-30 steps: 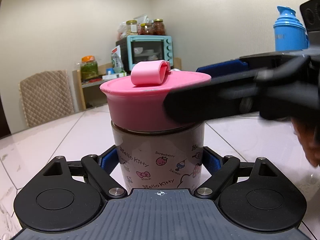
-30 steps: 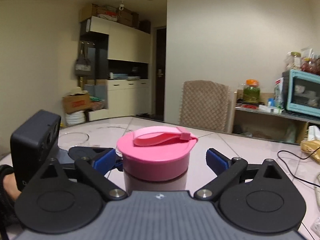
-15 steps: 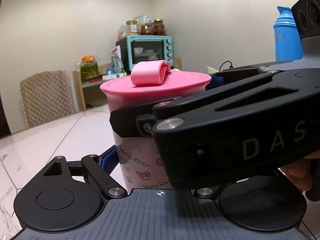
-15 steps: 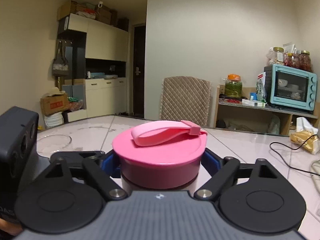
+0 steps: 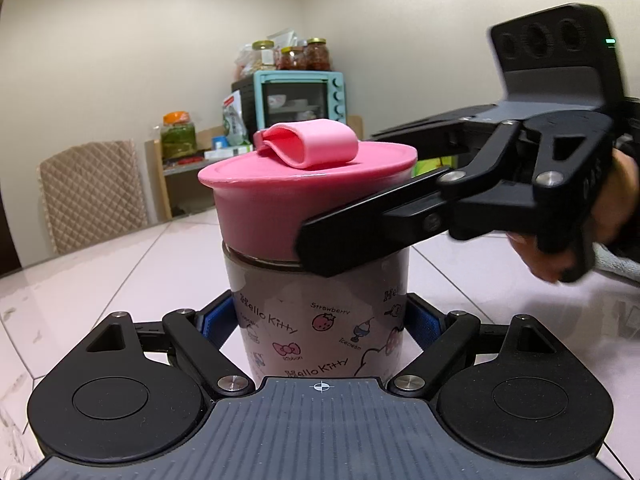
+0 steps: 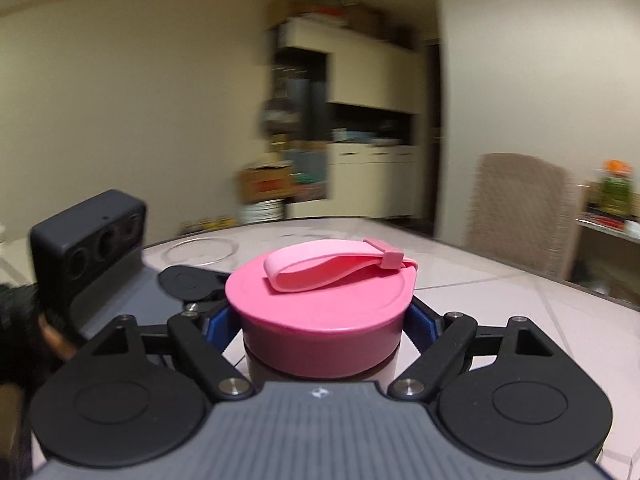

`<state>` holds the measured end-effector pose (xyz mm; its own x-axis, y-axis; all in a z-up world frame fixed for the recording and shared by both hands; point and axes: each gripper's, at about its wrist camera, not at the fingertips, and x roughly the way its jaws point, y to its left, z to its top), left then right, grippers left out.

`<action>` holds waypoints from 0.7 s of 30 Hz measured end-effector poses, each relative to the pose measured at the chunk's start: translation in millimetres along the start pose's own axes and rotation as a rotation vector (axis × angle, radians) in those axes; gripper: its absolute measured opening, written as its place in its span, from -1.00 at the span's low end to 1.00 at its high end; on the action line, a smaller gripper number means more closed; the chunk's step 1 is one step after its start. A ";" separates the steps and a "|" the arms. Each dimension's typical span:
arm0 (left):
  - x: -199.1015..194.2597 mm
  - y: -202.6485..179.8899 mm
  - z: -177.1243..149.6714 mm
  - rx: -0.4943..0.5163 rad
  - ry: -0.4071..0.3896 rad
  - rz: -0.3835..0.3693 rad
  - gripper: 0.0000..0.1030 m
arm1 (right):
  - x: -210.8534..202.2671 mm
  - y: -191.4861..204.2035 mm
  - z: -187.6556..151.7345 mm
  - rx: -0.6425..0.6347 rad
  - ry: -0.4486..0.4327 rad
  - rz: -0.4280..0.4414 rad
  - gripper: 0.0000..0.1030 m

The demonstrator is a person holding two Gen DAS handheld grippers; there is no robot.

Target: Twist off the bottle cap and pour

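**Both grippers engaged on bottle and cap**

The bottle [image 5: 320, 332] stands upright on the table [image 5: 120, 272]. The left gripper [image 5: 320, 328] is clamped on the bottle body, blue pads touching both sides. The right gripper [image 6: 322, 320] is clamped on the pink cap [image 6: 320, 312], which sits on the bottle with its strap [image 6: 332, 270] lying flat on top.
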<state>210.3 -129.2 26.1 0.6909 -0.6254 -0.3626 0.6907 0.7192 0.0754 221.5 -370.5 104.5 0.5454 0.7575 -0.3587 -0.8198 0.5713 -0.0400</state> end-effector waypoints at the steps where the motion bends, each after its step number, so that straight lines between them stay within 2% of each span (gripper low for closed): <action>1: -0.1 0.3 -0.3 0.000 0.000 0.000 0.75 | -0.5 -3.1 1.1 -0.008 0.003 0.024 0.65; 5: -0.5 0.7 -0.7 0.000 -0.001 0.000 0.75 | -2.5 -5.3 5.9 -0.030 0.015 0.057 0.65; 7: -0.5 -0.3 -0.4 -0.001 -0.001 0.000 0.75 | -4.3 0.3 6.9 -0.011 0.013 0.024 0.67; 9: -0.4 -0.5 -0.5 0.000 -0.001 0.000 0.75 | -6.3 8.9 9.4 0.018 0.013 -0.041 0.79; 12: -0.5 0.0 -0.5 0.000 -0.001 0.000 0.75 | -13.3 25.5 11.0 0.041 -0.001 -0.140 0.85; 17: -0.6 1.1 -0.4 0.000 -0.001 0.000 0.75 | -21.2 60.1 6.2 0.107 -0.027 -0.360 0.87; 21: -0.7 0.7 -0.5 -0.001 -0.001 -0.001 0.75 | -18.8 79.3 1.0 0.147 -0.063 -0.462 0.89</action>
<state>210.2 -128.1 26.0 0.6906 -0.6262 -0.3618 0.6910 0.7190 0.0746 146.4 -339.1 109.0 0.8593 0.4295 -0.2777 -0.4589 0.8872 -0.0477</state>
